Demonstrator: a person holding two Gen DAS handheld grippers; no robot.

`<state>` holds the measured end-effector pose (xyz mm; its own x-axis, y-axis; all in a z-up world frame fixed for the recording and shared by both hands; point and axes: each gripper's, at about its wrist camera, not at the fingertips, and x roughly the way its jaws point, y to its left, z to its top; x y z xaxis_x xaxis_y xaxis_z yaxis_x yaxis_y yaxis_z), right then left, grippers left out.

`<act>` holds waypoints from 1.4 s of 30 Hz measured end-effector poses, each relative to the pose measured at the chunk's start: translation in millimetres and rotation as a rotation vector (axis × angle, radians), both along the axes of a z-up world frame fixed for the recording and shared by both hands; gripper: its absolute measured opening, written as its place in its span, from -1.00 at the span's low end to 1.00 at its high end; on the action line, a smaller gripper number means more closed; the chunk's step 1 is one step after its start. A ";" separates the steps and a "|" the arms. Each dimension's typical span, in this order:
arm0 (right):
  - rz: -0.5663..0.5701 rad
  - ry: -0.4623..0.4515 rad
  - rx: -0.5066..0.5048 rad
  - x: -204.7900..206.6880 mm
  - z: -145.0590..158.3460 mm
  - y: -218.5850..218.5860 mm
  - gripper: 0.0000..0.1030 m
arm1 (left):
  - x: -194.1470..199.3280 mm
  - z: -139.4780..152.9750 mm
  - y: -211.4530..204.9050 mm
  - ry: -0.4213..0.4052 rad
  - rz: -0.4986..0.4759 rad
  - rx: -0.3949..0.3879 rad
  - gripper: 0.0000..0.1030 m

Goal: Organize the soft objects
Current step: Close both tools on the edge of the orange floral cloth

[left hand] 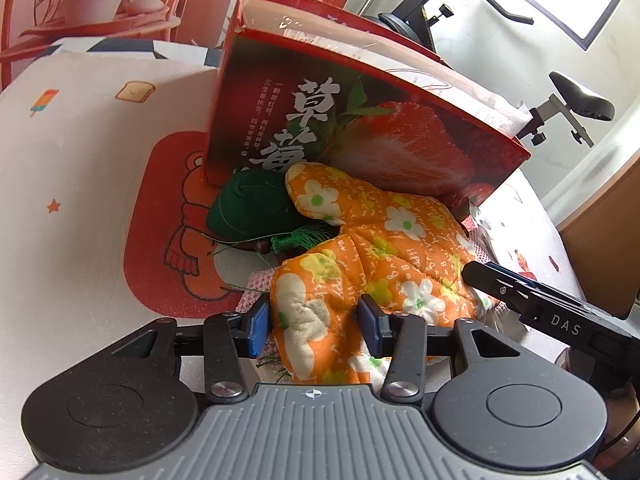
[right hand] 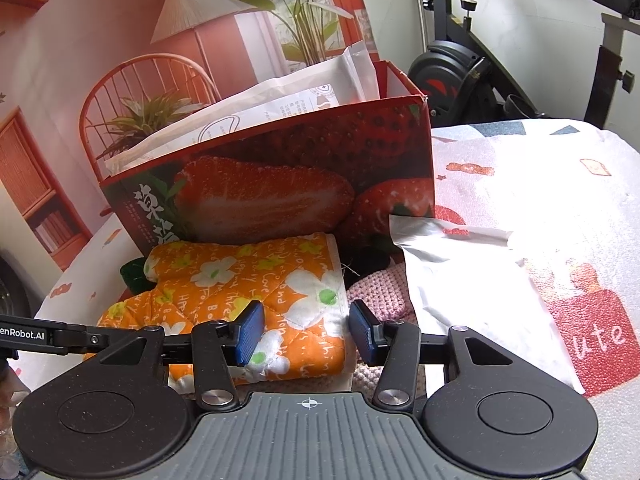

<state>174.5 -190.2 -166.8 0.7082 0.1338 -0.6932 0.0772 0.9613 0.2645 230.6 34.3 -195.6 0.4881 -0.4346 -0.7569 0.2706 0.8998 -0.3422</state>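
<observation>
Mitt: I see the quilted orange floral oven mitt (left hand: 372,248) lying before the strawberry box (left hand: 360,120).
Left gripper (left hand: 314,320): clenched on its thumb.
Right gripper (right hand: 306,330): pads straddle its cuff, grip unclear.

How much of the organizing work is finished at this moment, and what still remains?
Done: a white packet already stands inside the strawberry box.
In hand: the orange floral mitt lies in front of the box, with both the left gripper and the right gripper straddling parts of it; whether the jaws pinch it I cannot tell.
Left: the mitt, the green cloth item, the pink knitted piece and the silver pouch are outside the box.
</observation>
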 end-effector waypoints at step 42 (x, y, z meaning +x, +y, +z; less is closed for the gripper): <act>0.076 0.023 0.008 3.8 5.3 3.1 -0.26 | -5.3 2.1 -2.4 -0.028 -0.002 0.018 -0.42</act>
